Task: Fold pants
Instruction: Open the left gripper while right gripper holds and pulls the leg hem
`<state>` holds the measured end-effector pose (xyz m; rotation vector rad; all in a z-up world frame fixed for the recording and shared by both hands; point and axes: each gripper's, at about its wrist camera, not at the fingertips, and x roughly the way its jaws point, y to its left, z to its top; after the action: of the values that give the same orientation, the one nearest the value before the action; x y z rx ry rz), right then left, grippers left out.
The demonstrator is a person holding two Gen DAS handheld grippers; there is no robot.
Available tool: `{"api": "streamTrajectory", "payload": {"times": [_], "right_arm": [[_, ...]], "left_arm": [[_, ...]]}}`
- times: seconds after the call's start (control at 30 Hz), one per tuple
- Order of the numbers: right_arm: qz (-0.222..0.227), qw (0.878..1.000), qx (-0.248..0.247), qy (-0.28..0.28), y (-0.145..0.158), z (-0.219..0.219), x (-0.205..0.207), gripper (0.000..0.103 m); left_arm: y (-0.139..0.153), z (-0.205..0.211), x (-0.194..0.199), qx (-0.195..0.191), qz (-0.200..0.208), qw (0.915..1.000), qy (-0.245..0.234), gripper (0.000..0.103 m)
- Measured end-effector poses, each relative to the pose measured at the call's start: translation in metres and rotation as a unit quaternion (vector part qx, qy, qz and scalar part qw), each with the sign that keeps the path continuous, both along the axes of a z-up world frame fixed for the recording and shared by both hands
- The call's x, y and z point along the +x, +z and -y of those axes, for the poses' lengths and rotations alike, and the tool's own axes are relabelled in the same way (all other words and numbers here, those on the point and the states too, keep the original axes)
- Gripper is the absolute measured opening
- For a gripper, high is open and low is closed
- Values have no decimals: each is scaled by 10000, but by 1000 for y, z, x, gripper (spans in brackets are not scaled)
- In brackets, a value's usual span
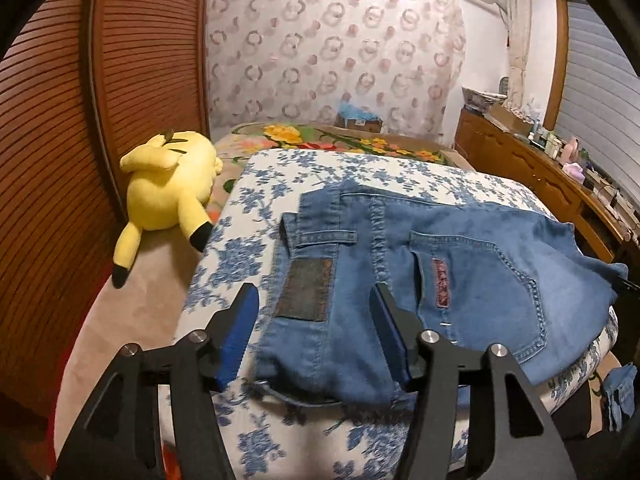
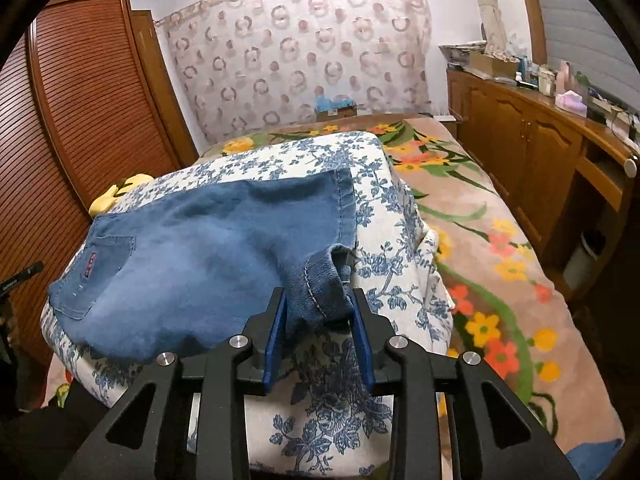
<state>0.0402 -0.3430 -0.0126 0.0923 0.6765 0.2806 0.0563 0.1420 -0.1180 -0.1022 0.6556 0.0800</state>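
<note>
Handling judgement: blue denim pants with stitched back pockets (image 1: 440,264) look soft but fairly heavy for cloth; thick seams and the waistband should hold a crease, thinner panels will sag and drag.
Location: pants lie bunched on a white cushion with blue floral print (image 1: 248,200), which sits on the bed with a pink flowered blanket (image 2: 492,240).
Left tongs (image 1: 314,334): spread wide, blue pads straddling the waistband edge near the dark leather patch (image 1: 304,290); nothing pinched.
Right tongs (image 2: 320,338): narrowed around a rolled hem fold; pads look close to the cloth, but firm contact is not certain.
Where to hold: judged best at waistband corners and hem seams, where doubled fabric gives grip without slipping.
Hidden: pant legs are mostly out of sight, folded under or hanging off the cushion's near edge; a scrap of denim shows low right in the left view.
Unclear: patch lettering is unreadable.
Bystander: yellow plush toy (image 1: 168,192) beside the cushion, apart from the pants.
</note>
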Motion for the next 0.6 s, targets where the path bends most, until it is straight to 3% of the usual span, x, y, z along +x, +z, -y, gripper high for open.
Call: {"api": "streamTrajectory", "payload": {"times": [0.37,0.6], "right_arm": [[61,10000,12,19,3,1,-14,33],[43,10000,22,14,1,3,-12,33]], "left_arm": [[-5,59,14,46,-171,9969,-768,59],[0,84,22,117,-116,9950,-986,59]]}}
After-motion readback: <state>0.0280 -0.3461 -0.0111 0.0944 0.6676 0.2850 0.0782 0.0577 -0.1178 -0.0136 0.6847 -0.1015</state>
